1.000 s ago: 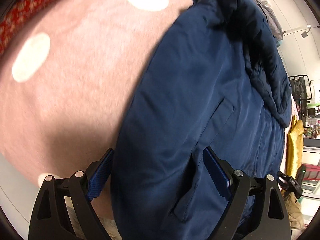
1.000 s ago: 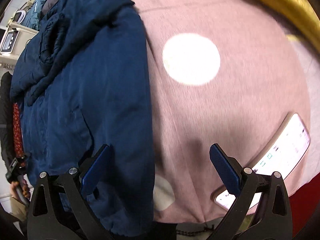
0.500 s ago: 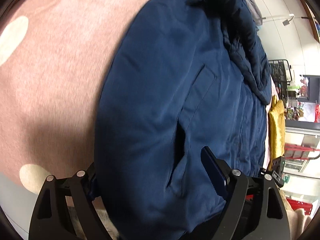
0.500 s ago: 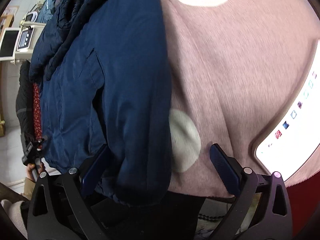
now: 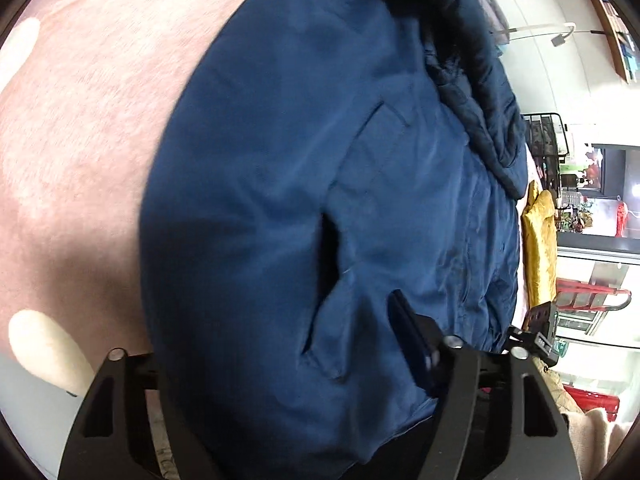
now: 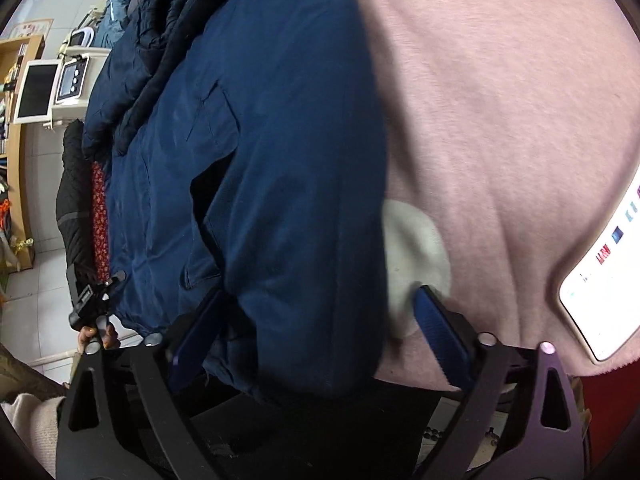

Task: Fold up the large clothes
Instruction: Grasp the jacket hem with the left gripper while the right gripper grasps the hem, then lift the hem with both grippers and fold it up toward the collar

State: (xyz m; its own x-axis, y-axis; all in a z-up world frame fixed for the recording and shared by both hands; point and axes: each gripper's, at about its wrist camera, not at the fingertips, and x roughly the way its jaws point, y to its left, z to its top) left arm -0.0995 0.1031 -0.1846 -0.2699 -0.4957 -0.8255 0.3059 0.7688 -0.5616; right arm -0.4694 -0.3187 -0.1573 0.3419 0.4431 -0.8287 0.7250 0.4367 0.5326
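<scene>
Jacket [image 5: 320, 200] hem between your closing left gripper [image 5: 280, 344] and right gripper [image 6: 320, 328] fingers, both apart, unclamped

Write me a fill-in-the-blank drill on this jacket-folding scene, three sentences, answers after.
1. The padded jacket on the bed is ____ in colour.
2. The blanket under it is pink with ____ spots.
3. In the right wrist view, the lit device on the blanket near the right hand-held gripper is a ____.

Answers: navy blue; white; phone
</scene>
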